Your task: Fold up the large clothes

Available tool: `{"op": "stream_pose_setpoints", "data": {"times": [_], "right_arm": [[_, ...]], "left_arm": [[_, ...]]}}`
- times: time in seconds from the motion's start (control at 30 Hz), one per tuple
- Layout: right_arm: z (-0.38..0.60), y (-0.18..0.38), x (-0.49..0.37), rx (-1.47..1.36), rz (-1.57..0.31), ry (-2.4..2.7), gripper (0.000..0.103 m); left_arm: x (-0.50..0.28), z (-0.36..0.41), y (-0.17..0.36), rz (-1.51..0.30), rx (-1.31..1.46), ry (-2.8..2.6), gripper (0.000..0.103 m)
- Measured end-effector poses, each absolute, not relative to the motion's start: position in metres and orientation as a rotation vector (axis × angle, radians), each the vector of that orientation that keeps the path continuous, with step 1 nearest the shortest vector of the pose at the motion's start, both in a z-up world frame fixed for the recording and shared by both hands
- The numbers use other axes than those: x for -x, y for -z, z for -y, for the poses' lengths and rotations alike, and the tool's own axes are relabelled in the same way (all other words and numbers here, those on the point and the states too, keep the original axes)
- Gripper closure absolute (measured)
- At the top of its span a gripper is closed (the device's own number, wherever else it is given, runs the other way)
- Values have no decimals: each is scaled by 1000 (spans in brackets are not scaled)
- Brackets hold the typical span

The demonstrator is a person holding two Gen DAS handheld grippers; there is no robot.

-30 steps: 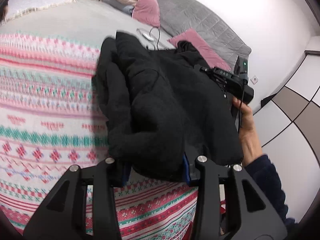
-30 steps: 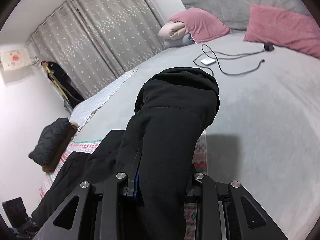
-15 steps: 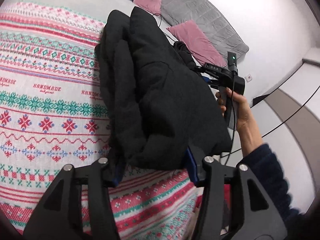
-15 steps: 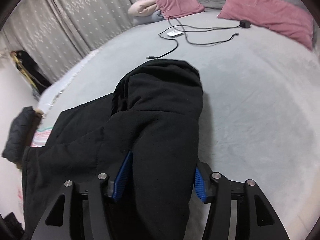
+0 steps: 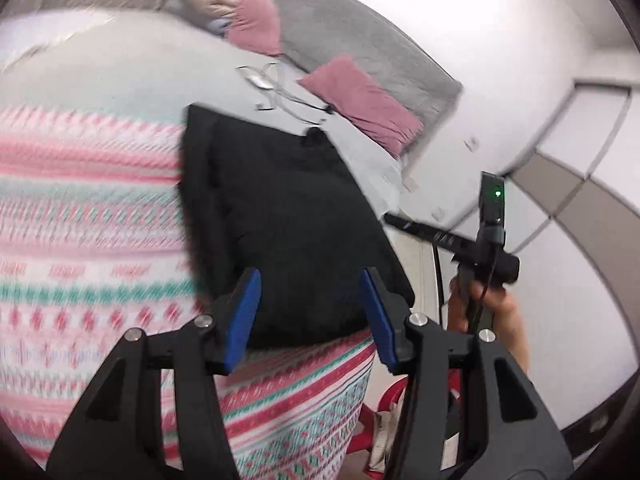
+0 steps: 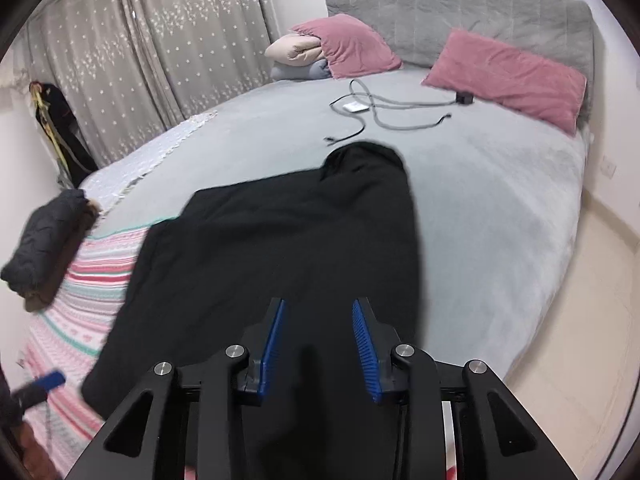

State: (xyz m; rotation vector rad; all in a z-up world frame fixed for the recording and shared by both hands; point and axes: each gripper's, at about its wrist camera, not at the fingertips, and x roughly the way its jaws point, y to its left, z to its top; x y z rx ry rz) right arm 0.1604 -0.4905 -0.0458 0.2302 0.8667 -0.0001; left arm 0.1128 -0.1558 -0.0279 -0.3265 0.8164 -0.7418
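A black garment [image 5: 288, 208] lies folded on the bed, its near part on a pink and green patterned blanket [image 5: 88, 240]. My left gripper [image 5: 310, 312] hangs open just above its near edge, blue pads clear of the cloth. To the right, a hand [image 5: 492, 312] holds my right gripper [image 5: 404, 225] off the bed's side. In the right wrist view the garment [image 6: 280, 248] spreads flat below my right gripper [image 6: 319, 340], whose jaws are closing with nothing between them. A blue pad [image 6: 50, 380] of the left gripper shows at the lower left.
Two pink pillows [image 6: 508, 76] and a grey headboard [image 6: 460, 4] are at the far end. A cable with a white charger [image 6: 380, 116] lies on the grey cover. A pile of dark folded clothes [image 6: 44, 240] sits at the left edge. Bare floor [image 6: 592, 320] runs along the right.
Both grippers have let go of the black garment and drawn back from it. The garment has dropped from bunched between the pads to lying flat on the bed.
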Motion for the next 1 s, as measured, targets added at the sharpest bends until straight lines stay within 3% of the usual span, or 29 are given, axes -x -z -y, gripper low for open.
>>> {"op": "stream_pose_setpoints", "data": {"times": [0.07,0.2,0.3,0.4,0.6,0.87,1.0], "right_arm": [[477,51,-151,-247,-891,16,69],[463,71,-139,-255,-937,59,69],[460,90,-137,-239,-961,84,69],[460,101,-135,-237,-961,94,69],[471,117,-126,-360,-947,76,71],[448,121,-135,-235,-990,180,71],[458,116,-140,-377,-1030,230,71]], "left_arm": [[-122,186,33,-828,212,727,51],[-141,216,60,-872,89,637,70],[-139,212,73,-875,70,611,75],[-137,214,83,-860,-5,579,88],[-145,217,98,-878,-28,563,88],[-144,221,106,-867,-67,560,88],[-142,223,107,-861,-76,547,88]]}}
